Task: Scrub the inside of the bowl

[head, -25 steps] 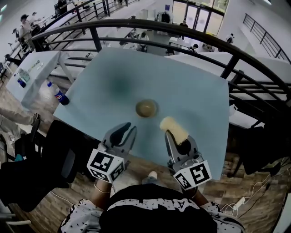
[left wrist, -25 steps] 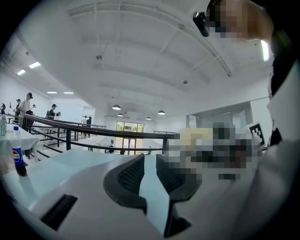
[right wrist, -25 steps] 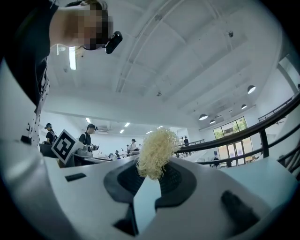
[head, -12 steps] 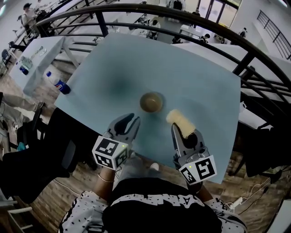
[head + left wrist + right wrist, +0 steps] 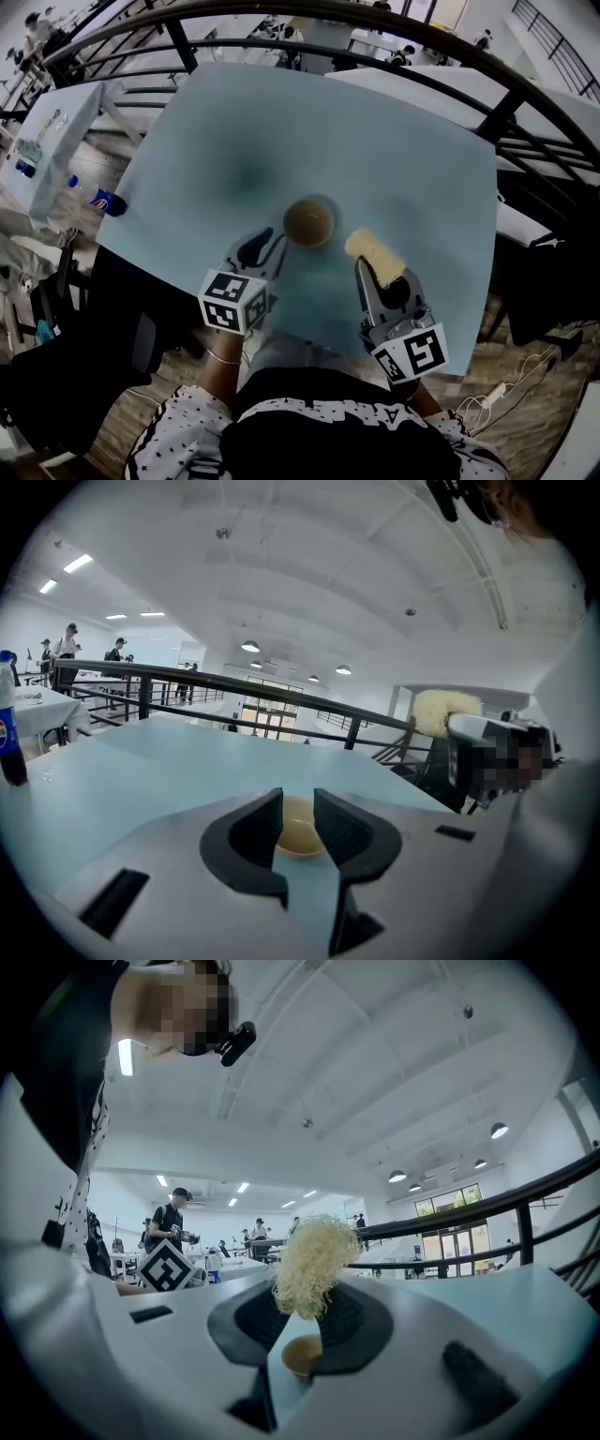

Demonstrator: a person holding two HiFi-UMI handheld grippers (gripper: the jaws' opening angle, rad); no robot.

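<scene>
Blue tabletop [image 5: 394, 159], bowl [image 5: 309, 221] near left gripper [image 5: 266, 247], jaws just opening, nothing between; right gripper [image 5: 382, 279] clamped on scrubber [image 5: 373, 251].

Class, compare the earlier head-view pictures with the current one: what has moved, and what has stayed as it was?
The left hand-held gripper has moved forward to the near-left side of the bowl; its jaws have just been opening, gripping nothing. The right hand-held gripper edged forward slightly, still shut on the yellow scrubber right of the bowl. The bowl stays on the table.
</scene>
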